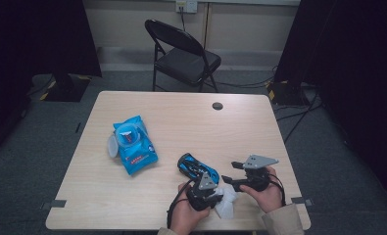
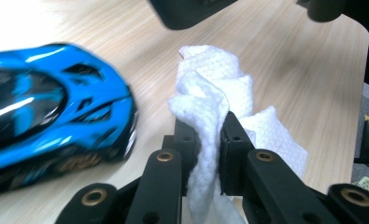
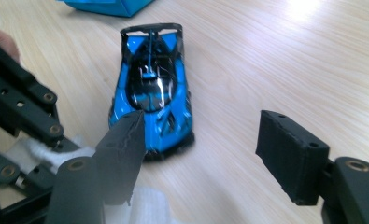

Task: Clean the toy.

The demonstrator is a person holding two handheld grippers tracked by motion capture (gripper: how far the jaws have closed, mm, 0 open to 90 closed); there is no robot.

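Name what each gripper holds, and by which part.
The left gripper pinches the white wipe mid-fold; the right gripper stands open, holding nothing.

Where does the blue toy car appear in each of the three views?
High view: blue toy car lower centre, just above the left gripper.
Left gripper view: car at left, beside the clamped white wipe.
Right gripper view: car upper centre.
Shared landmark: the white wipe.

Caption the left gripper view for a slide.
Left gripper pinches a white wipe beside a blue toy car.
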